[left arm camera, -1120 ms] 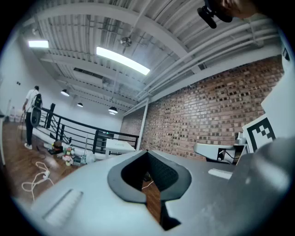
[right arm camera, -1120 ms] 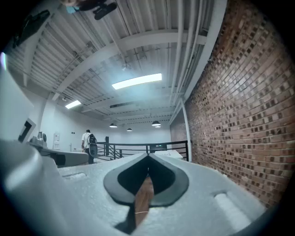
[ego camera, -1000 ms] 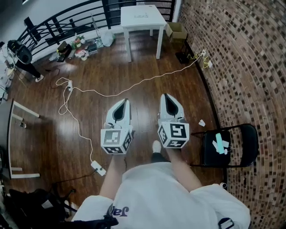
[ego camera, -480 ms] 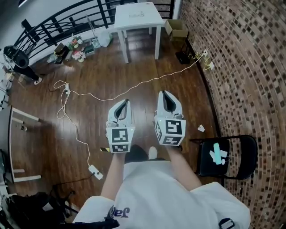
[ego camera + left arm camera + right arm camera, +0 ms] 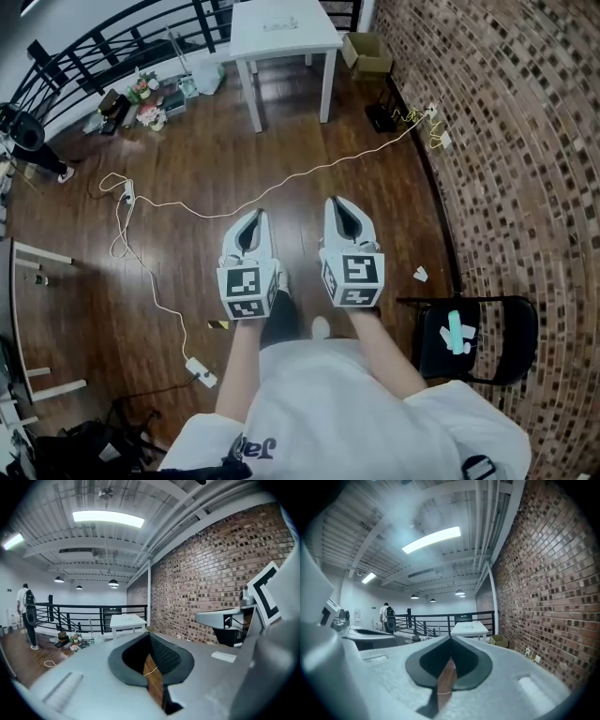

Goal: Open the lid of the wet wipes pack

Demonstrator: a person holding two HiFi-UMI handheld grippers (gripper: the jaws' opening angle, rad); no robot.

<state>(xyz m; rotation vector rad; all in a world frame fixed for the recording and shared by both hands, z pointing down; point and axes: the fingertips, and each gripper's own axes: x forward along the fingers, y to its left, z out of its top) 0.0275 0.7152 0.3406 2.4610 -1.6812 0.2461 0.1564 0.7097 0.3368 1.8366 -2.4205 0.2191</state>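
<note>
My left gripper (image 5: 255, 214) and right gripper (image 5: 336, 201) are held side by side at waist height, over the wooden floor. Both point toward a white table (image 5: 281, 33) at the far end of the room. Each pair of jaws meets at the tips with nothing between them, as the left gripper view (image 5: 150, 633) and the right gripper view (image 5: 451, 638) show. A small flat thing (image 5: 280, 22) lies on the table top, too small to make out. I cannot pick out a wet wipes pack with certainty.
A black folding chair (image 5: 487, 361) stands by the brick wall (image 5: 506, 141) at right, with a teal thing (image 5: 455, 330) on its seat. A white cable (image 5: 281, 183) crosses the floor ahead. A cardboard box (image 5: 366, 52), a black railing (image 5: 112, 47) and a person (image 5: 26, 616) are farther off.
The person has walked forward: the chair has slid back beside the body and the table has drawn nearer. Both grippers stay shut and side by side.
</note>
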